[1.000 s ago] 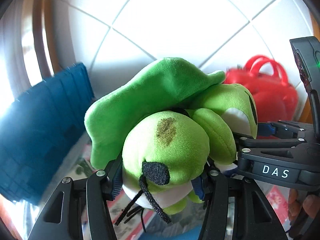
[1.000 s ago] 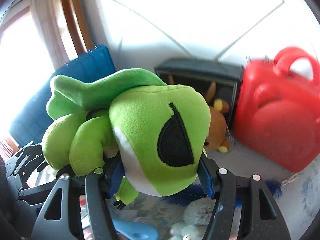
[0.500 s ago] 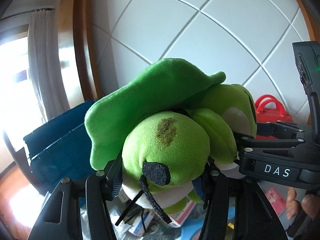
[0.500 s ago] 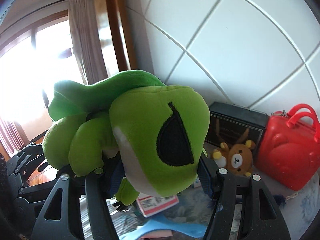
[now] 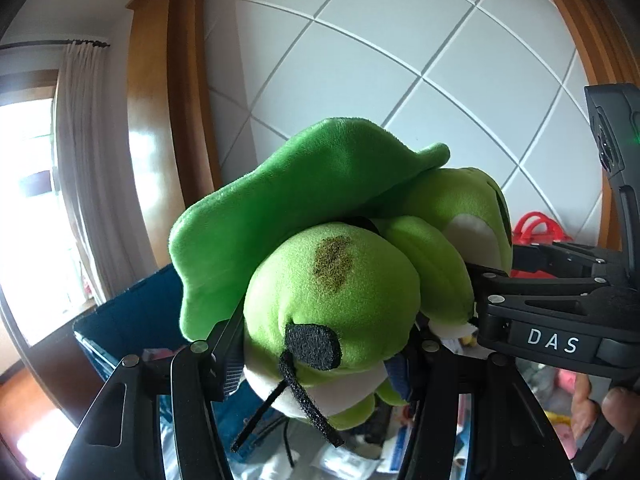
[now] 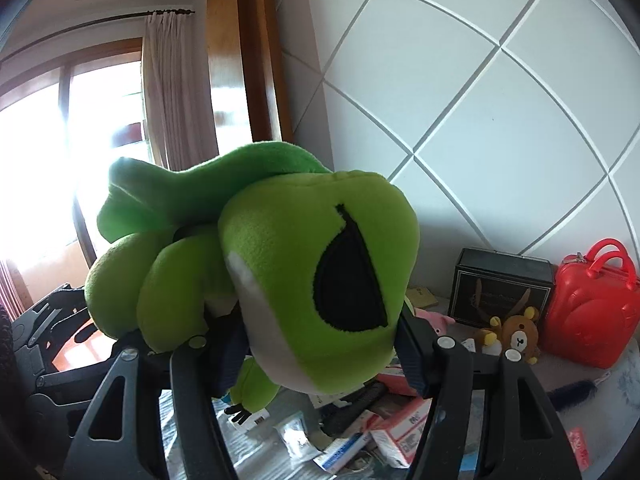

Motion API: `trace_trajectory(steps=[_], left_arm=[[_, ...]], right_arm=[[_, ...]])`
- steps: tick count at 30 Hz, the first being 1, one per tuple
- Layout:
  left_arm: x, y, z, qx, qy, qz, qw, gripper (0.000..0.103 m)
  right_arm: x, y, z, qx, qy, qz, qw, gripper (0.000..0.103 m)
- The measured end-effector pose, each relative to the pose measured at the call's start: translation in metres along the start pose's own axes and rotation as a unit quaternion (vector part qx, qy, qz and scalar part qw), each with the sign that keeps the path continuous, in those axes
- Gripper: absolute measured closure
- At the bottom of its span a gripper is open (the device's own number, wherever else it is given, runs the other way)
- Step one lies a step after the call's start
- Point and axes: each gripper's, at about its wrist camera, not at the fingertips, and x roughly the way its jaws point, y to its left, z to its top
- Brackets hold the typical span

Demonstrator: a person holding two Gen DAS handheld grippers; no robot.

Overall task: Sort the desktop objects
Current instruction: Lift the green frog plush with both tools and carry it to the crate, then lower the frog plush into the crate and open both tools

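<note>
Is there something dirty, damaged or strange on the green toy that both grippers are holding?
Yes. The green plush frog has a dark brownish stain on its rounded light-green part, seen in the left wrist view. It looks like dirt, not part of the design. No tear is visible.

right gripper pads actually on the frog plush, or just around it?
Touching. The right wrist view shows the right gripper with its blue pads pressed into both sides of the frog plush head, which hangs clear above the clutter.
</note>
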Motion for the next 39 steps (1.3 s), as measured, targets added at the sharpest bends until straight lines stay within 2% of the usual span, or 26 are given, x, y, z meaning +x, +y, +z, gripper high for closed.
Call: trace_trajectory(steps=[6,11,17,23,26,31,39], left_arm=[[0.001,0.063,0.000,-0.018,-0.011,0.019,0.9996,0.045],[0.011,0.104,-0.004,-0.030,-0.013,0.046,0.9984,0.045],[0.033,0.154,-0.010,-0.043,-0.004,0.045,0.9981,0.044],[0.068,0.211,-0.009,-0.030,-0.010,0.005,0.9995,0.044],[0.098,0.246,-0.008,-0.019,-0.011,-0.031,0.9993,0.044],[0.147,0.302,-0.006,-0.004,0.007,-0.090,0.9960,0.044],[0.210,0.363,-0.013,0.007,0.045,-0.141,0.9890,0.043]], right_arm=[[0.023,0.062,0.021,-0.023,-0.006,0.008,1.000,0.040],[0.051,0.096,0.033,-0.042,-0.007,0.031,0.999,0.040],[0.093,0.130,0.040,-0.049,0.008,0.026,0.998,0.040],[0.145,0.162,0.050,-0.036,0.009,-0.013,0.999,0.040],[0.175,0.181,0.055,-0.019,0.009,-0.044,0.999,0.040],[0.228,0.214,0.066,0.008,0.027,-0.093,0.995,0.040],[0.301,0.244,0.069,0.040,0.077,-0.143,0.986,0.040]])
